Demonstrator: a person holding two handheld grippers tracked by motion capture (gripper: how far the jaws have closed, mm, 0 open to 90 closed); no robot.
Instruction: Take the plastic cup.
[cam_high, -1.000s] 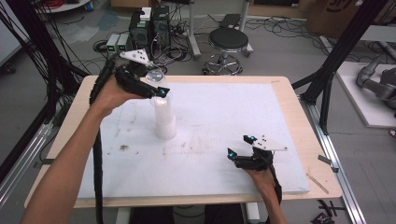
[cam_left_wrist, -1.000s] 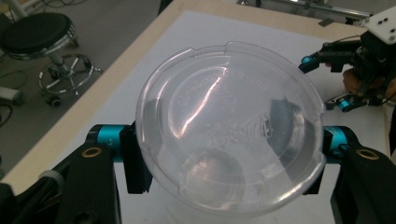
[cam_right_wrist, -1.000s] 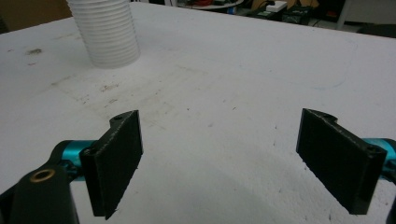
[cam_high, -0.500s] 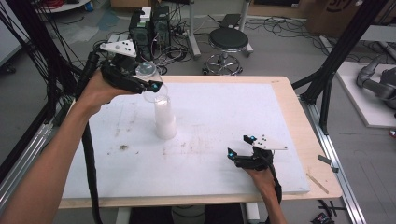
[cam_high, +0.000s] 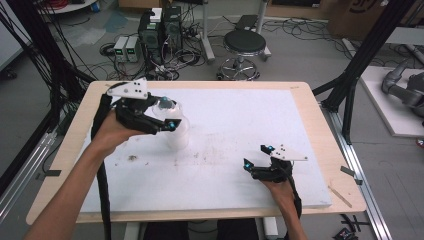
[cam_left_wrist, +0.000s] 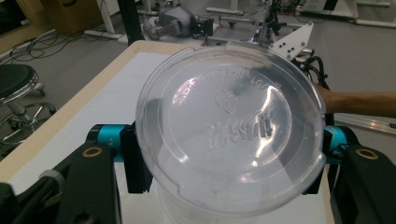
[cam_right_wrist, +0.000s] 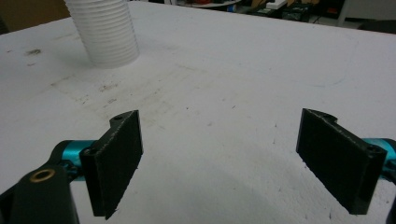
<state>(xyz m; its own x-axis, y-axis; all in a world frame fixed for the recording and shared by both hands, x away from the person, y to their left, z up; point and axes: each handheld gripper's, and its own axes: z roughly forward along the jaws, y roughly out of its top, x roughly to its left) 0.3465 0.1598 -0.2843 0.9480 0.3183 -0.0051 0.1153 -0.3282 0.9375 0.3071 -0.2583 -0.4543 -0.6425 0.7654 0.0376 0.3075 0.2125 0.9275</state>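
Note:
A white ribbed cup (cam_high: 178, 134) stands on the white table top (cam_high: 240, 115), left of the middle. My left gripper (cam_high: 167, 114) is shut on a clear round plastic lid (cam_high: 169, 106) and holds it tilted right over the cup's mouth. In the left gripper view the lid (cam_left_wrist: 229, 126) sits between the two jaws of the left gripper (cam_left_wrist: 229, 161), with the cup (cam_left_wrist: 187, 215) just below it. I cannot tell whether lid and cup touch. My right gripper (cam_high: 257, 156) rests open low over the table at the front right. The right gripper (cam_right_wrist: 219, 156) holds nothing, and the cup (cam_right_wrist: 105, 32) stands far off.
The white board lies on a wooden table (cam_high: 325, 150) with edges all round. Dirt marks (cam_high: 132, 158) dot the board near the cup. A stool (cam_high: 244, 44), computers (cam_high: 160, 27) and cables stand on the floor behind the table. Black frame posts (cam_high: 360, 60) rise at the right.
My left gripper rose up and to the left with the lid, then came down again to the cup's mouth. The right gripper has stayed still.

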